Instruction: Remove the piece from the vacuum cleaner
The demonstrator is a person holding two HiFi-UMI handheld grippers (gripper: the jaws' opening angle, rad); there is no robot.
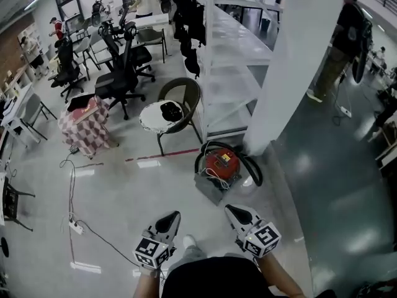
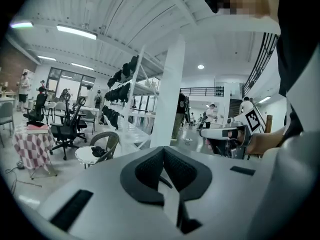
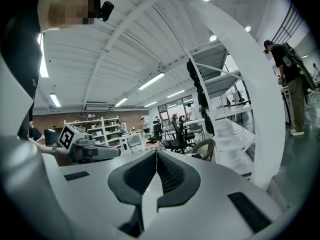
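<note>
In the head view, a red canister vacuum cleaner (image 1: 222,162) sits on the floor at the foot of a white pillar (image 1: 279,73). A black hose (image 1: 253,168) loops around it and a white cord lies on top. Both grippers are held low and near the person, well short of the vacuum, pointing toward it. My left gripper (image 1: 169,219) is shut with nothing in it, as the left gripper view (image 2: 162,156) also shows. My right gripper (image 1: 236,213) is likewise shut and empty (image 3: 156,156). Neither gripper view shows the vacuum.
A wicker chair (image 1: 183,92) with a white cushion stands just behind the vacuum, beside white shelving (image 1: 229,54). A checked-cloth stool (image 1: 84,129) and office chairs (image 1: 121,73) are at the left. A power strip (image 1: 75,227) with cable lies on the floor. A person (image 1: 344,36) stands far right.
</note>
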